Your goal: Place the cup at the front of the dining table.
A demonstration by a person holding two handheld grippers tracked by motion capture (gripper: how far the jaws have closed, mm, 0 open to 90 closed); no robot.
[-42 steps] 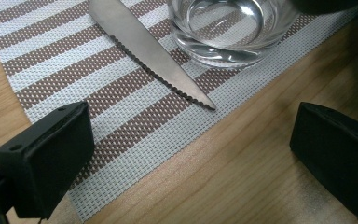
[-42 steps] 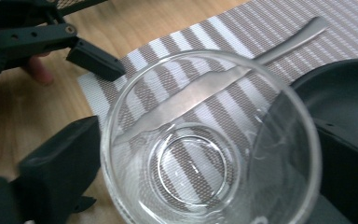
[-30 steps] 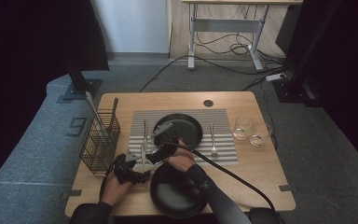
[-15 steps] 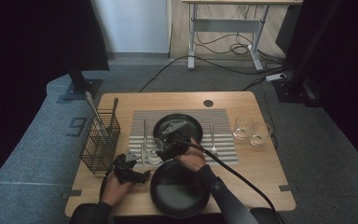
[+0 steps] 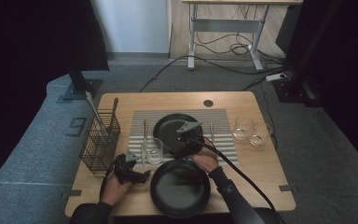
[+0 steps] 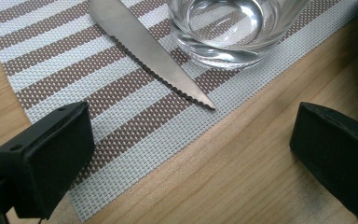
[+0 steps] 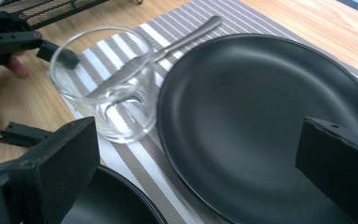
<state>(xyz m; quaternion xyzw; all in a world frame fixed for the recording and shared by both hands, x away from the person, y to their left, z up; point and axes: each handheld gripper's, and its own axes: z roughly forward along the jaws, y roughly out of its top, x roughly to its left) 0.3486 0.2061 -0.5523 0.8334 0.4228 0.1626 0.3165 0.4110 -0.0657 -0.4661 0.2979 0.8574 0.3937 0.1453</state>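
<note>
Left gripper view: glass (image 6: 233,28) beyond the left tongs (image 6: 205,154) cut off by top edge, rim out of frame; knife (image 6: 144,46) handle cut off at top, only the serrated blade shows; a dark curved edge at far right, too little to identify. Right gripper view: far plate (image 7: 265,126) between the right tongs (image 7: 200,163) runs off the right and bottom edges; near plate (image 7: 107,200) under the left-hand jaw mostly cut by the bottom edge; knife seen blurred through the glass (image 7: 107,84); wire basket (image 7: 42,11) cropped at top. High view: contents of the basket (image 5: 100,140) too small to tell; right tongs' jaws hidden under hand (image 5: 205,158).
</note>
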